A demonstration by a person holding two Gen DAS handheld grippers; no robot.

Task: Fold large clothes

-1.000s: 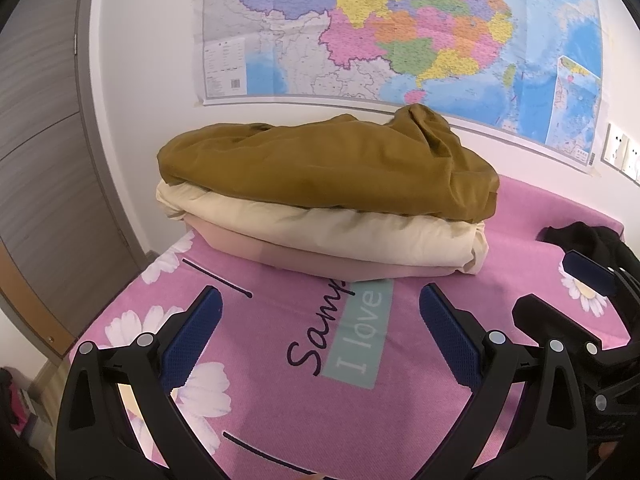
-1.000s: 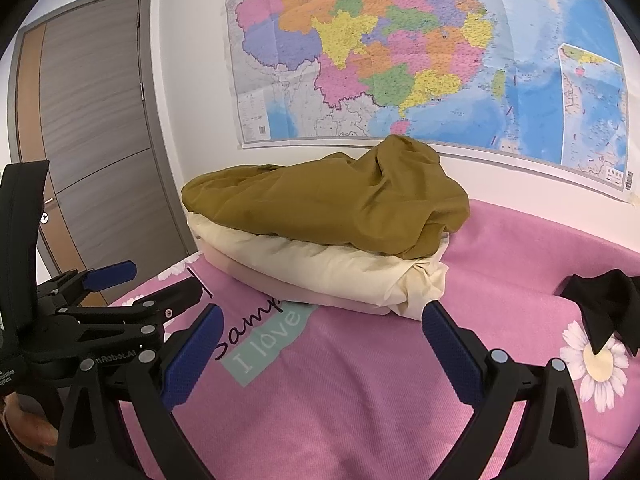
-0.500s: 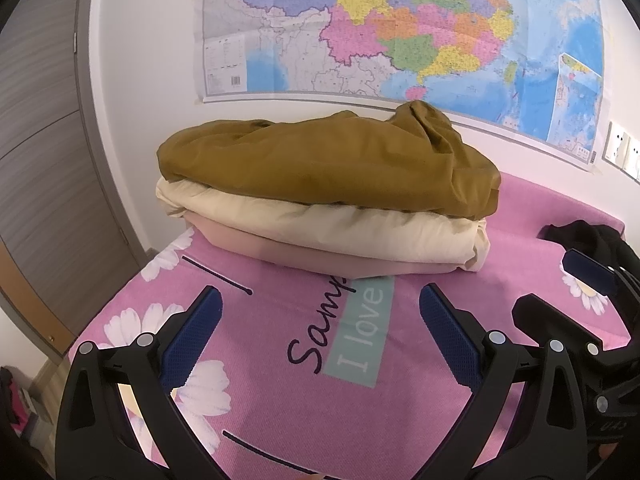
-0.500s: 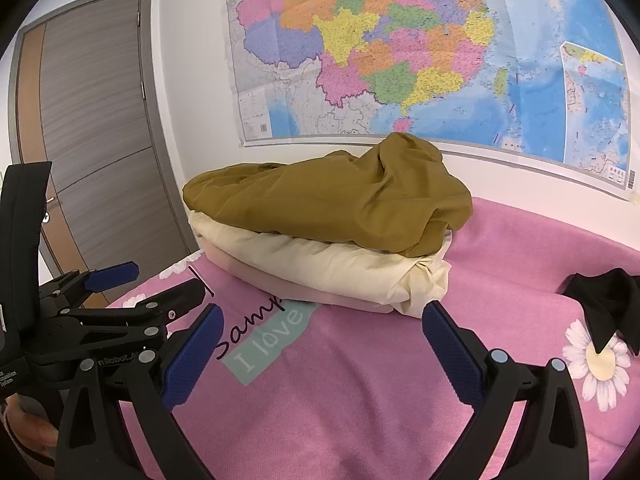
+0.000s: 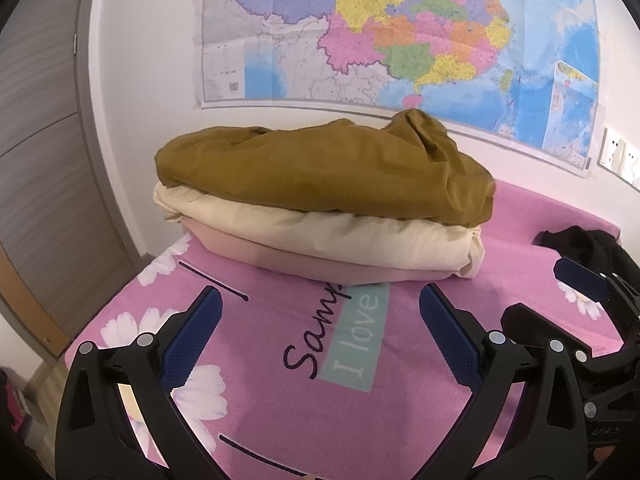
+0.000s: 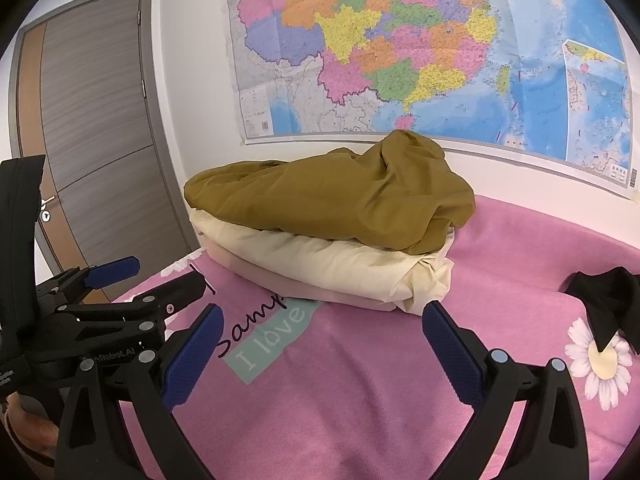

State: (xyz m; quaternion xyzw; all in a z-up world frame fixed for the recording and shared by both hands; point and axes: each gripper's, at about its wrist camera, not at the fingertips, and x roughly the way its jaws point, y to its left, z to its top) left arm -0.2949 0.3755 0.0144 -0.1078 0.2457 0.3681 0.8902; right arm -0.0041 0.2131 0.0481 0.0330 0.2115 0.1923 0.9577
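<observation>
beyond both sets of jaws, a stack of three folded cloths sits on the pink blanket (image 5: 280,336): pink cloth (image 5: 304,258) at the bottom, cream cloth (image 5: 320,226) in the middle, brown cloth (image 5: 320,172) on top. left gripper (image 5: 320,320) hangs released, holding nothing. right gripper (image 6: 320,328) likewise spread wide and bare. right of its jaws lies a black cloth (image 6: 604,300).

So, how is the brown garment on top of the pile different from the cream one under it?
The brown garment lies rumpled, with a bunched hump at its right end, while the cream garment is folded flat with smooth edges. The brown one is dark mustard; the cream one is pale. The brown one sits on top, and the cream one is pressed between it and a pink layer. Both lie in one stack on the pink bedcover.
</observation>
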